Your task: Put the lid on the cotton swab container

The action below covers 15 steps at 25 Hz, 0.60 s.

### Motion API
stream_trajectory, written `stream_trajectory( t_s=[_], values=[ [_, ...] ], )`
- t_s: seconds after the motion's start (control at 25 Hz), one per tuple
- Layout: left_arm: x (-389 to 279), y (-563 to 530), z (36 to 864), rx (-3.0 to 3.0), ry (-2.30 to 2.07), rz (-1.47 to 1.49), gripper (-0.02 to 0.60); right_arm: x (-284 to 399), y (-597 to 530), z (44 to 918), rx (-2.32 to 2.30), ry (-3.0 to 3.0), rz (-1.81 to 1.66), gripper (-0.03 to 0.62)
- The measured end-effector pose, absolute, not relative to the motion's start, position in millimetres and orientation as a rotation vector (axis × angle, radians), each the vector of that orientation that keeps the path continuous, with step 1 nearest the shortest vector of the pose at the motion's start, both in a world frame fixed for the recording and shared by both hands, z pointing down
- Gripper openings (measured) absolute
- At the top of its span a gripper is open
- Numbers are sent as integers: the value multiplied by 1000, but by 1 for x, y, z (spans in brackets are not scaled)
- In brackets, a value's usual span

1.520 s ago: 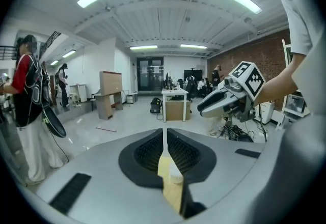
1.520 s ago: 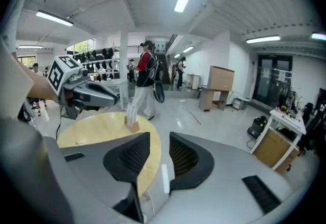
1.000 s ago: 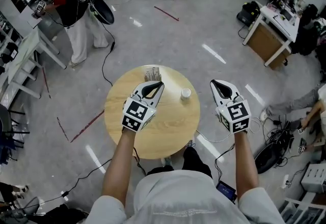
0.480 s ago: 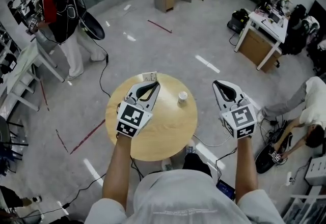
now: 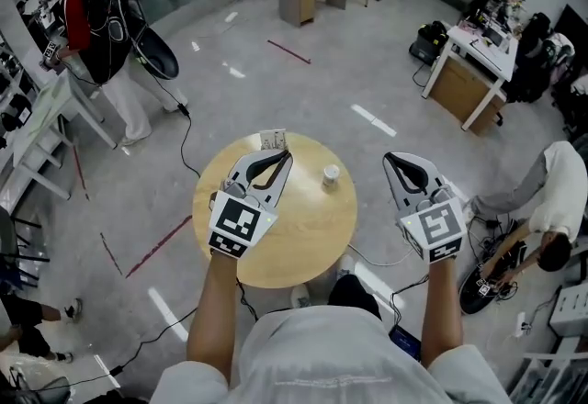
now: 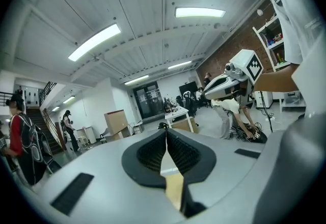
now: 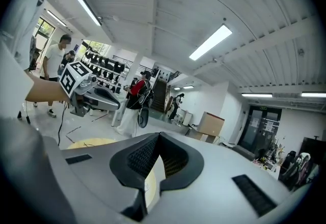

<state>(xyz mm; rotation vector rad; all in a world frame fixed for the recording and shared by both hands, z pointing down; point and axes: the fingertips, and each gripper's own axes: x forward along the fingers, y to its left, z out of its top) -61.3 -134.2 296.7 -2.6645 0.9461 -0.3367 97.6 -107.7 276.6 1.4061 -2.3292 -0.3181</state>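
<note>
1. Both tongs were pressed shut and empty. The left tongs point(image 5: 285, 155) and the right tongs point(image 5: 390, 157) hung above the round worktop point(image 5: 303, 237), pointing away from the person.
2. The cotton swab container point(image 5: 273, 138) stood at the worktop's far edge, just beyond the left tongs' tip and apparently upright with its lid off.
3. A small white round piece point(image 5: 331, 175) – probably the lid, though too small to be sure – lay apart from the container, to its right and nearer the person, between the two tongs.
4. Being round, it offered no long axis to line up with.
5. The coming move likely turned on that gap – the piece had to travel left and away to the container, which sat nearer the left tongs.
</note>
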Motion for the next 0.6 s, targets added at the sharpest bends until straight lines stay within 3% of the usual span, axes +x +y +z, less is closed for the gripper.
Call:
stream_trajectory(
  t_s=[0.6],
  values=[
    [-77,-118,291,-2625,924,-330,21,74,-98,279,1382,-2321,-352,26]
  ],
)
